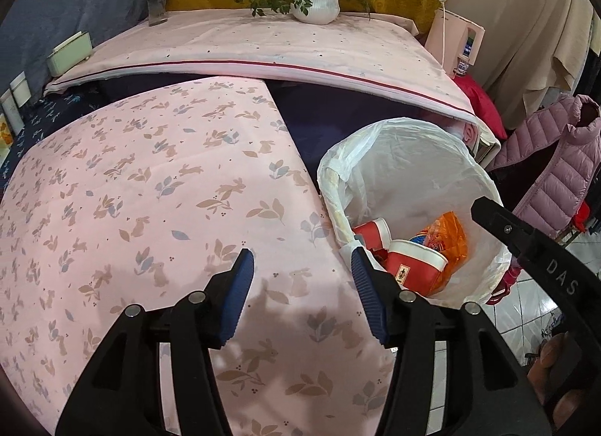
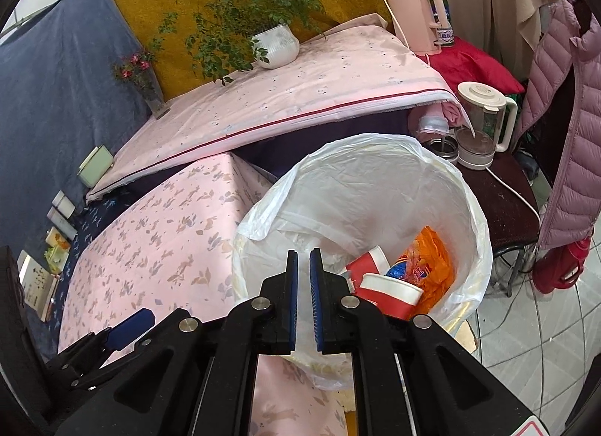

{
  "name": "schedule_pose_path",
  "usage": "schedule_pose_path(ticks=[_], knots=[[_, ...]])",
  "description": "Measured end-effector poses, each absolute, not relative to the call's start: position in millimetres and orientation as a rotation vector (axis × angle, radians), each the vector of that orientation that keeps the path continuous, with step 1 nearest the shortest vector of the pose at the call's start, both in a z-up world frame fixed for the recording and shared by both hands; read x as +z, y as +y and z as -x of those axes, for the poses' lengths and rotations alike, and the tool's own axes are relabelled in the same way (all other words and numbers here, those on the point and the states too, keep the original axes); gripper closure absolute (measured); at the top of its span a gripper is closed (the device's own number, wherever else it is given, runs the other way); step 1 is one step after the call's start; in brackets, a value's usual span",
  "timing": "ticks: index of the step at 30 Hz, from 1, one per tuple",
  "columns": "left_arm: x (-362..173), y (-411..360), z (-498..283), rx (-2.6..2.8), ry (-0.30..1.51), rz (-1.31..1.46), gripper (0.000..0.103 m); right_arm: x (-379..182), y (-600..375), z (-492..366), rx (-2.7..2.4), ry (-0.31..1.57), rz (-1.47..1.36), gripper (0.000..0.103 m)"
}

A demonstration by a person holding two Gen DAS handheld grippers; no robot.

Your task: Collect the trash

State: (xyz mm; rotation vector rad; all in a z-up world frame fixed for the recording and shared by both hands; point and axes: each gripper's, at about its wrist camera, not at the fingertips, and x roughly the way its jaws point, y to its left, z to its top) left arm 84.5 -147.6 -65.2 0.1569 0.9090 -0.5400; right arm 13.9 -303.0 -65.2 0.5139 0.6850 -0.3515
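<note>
A: We're over a table (image 1: 150, 192) with a pink rabbit-print cloth, in a cluttered room with a tiled floor. Take the bin (image 2: 375, 188) as our landmark: it stands just off the table's right corner, lined with a white bag.

B: Nearest first, then. Our left gripper (image 1: 300, 285) hovers above the cloth just left of the bin, its blue pads wide apart and nothing between them. Our right gripper (image 2: 304, 285) hangs over the bin's near rim, pads almost together with only a narrow slit, and it holds nothing either.

A: And the trash?

B: Down in the bin: two red paper cups (image 2: 390, 291) lying on their sides, touching, with an orange wrapper (image 2: 432, 259) beside them against the far wall. We see no loose scraps on the cloth from here.

A: So, by our judgement, the collecting looks close to done. To finish well, we should lift the right gripper straight up so the pads don't snag the liner and drag it off the rim.

B: Agreed, and sweep the left view across the table before we call it. Beyond the bin there's a second, higher pink cloth with a potted plant (image 1: 315, 4) and a vase (image 1: 157, 4); a blender (image 2: 484, 124) sits to the bin's far right.
</note>
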Motion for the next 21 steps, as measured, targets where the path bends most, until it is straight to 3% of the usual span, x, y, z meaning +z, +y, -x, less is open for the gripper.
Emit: schedule_pose_path(ticks=[2,7,16,21], knots=[[-64,-143,-83,-0.525,0.9,-0.161,0.045,-63,-299,-12,-0.352,0.686,-0.506,0.082],[-62,-134,-77,-0.503,0.887,-0.182,0.044,-59,-289,-3,-0.366,0.691,-0.48,0.069],[-59,-116,-67,-0.485,0.877,-0.178,0.035,-58,-273,13,-0.409,0.716,-0.427,0.054],[-59,-109,-61,-0.476,0.876,-0.188,0.033,-59,-264,20,-0.442,0.73,-0.388,0.054]])
